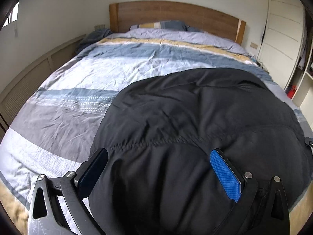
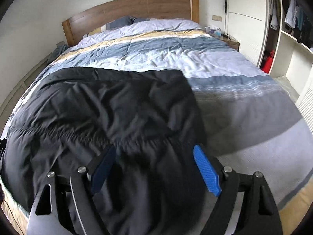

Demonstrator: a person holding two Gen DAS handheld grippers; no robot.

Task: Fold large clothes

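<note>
Black garment point(image 1: 195, 121) spread on striped duvet point(image 1: 97, 68), left hand-held gripper point(image 1: 159, 168) wide apart over it

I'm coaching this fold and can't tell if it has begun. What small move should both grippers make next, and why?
Probably lower both and close on the near edge. The left gripper and right gripper both stand open above the black garment, with cloth beneath the pads but not pinched, and it lies spread on the striped duvet.

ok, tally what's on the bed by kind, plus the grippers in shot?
Black garment: 1, spread over the near part of the striped duvet
Striped duvet: 1
Pillows by the headboard: at least 2, partly hidden
Grippers: 2, left gripper and right gripper, jaws wide over the garment
Total: 6
</note>
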